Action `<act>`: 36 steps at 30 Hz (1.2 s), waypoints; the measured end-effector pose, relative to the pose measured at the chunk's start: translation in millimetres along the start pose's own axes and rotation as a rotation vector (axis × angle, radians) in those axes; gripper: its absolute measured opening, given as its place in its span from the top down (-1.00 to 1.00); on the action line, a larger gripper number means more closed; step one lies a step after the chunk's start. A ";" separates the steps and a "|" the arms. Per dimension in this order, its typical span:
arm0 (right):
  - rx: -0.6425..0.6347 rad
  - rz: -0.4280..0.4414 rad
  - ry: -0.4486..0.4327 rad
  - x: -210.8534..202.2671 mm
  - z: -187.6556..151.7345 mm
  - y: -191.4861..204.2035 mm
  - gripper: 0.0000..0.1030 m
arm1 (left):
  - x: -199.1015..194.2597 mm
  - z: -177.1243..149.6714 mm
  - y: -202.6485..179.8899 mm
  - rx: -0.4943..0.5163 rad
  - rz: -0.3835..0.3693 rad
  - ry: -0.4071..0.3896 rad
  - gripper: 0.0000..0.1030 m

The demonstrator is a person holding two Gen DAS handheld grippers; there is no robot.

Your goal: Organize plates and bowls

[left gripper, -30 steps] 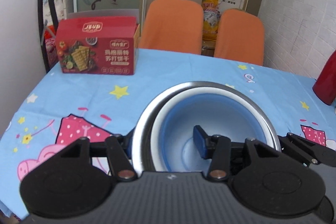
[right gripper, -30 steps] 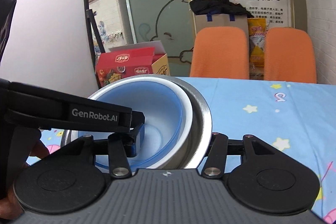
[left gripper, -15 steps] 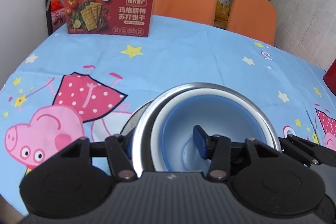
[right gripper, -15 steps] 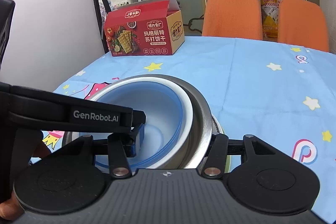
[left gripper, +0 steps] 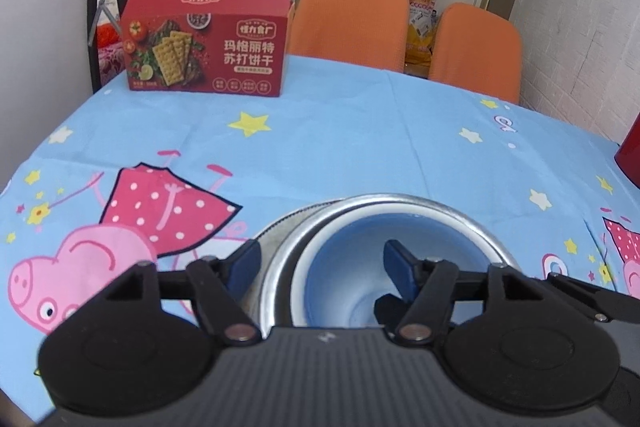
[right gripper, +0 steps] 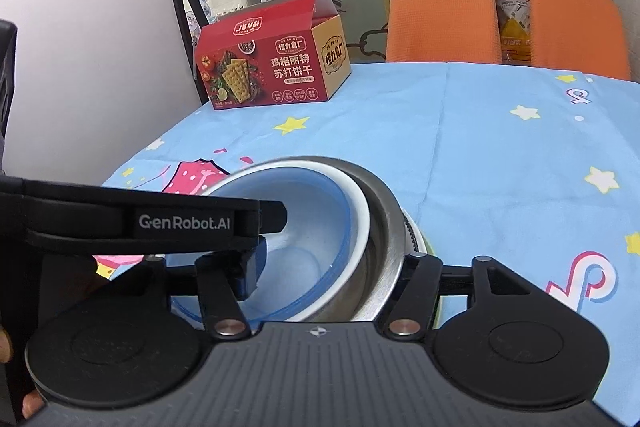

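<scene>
While both tools straddle its rim, glossy blue bowl (left gripper: 352,267) nests in steel bowl (left gripper: 400,205)

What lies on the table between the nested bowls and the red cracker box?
Nothing: in both wrist views only bare tablecloth stretches from the nested bowls to the cracker box.

The left gripper (left gripper: 322,263) stood with its fingers (left gripper: 244,261) spread apart. The right gripper (right gripper: 332,267) also seemed parted, though its right finger was hidden. A bare hand (right gripper: 16,379) showed at the lower left edge of the right wrist view.
</scene>
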State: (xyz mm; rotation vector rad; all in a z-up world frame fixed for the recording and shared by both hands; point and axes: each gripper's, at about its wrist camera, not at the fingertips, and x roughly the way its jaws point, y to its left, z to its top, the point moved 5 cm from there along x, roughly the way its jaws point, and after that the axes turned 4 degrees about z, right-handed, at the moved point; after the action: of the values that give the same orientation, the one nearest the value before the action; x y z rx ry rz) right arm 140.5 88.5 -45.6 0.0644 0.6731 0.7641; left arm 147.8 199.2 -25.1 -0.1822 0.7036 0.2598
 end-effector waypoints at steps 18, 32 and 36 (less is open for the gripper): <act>0.021 -0.013 -0.118 -36.9 10.8 -2.3 -1.00 | -50.8 13.5 -1.3 -0.040 0.001 -0.127 -0.34; 0.095 -0.282 -0.228 -120.8 -2.3 -81.9 -1.00 | -82.4 -16.1 -68.4 0.042 -0.058 -0.138 -0.39; 0.146 -0.375 -0.273 -153.1 -14.7 -105.0 -1.00 | -101.4 -30.3 -91.1 0.093 -0.066 -0.163 -0.42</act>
State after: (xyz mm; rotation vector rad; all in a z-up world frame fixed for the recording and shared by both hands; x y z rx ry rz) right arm 116.5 -91.7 -5.0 0.1680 0.4607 0.3360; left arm 81.9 87.2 26.1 -0.0942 0.5457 0.1760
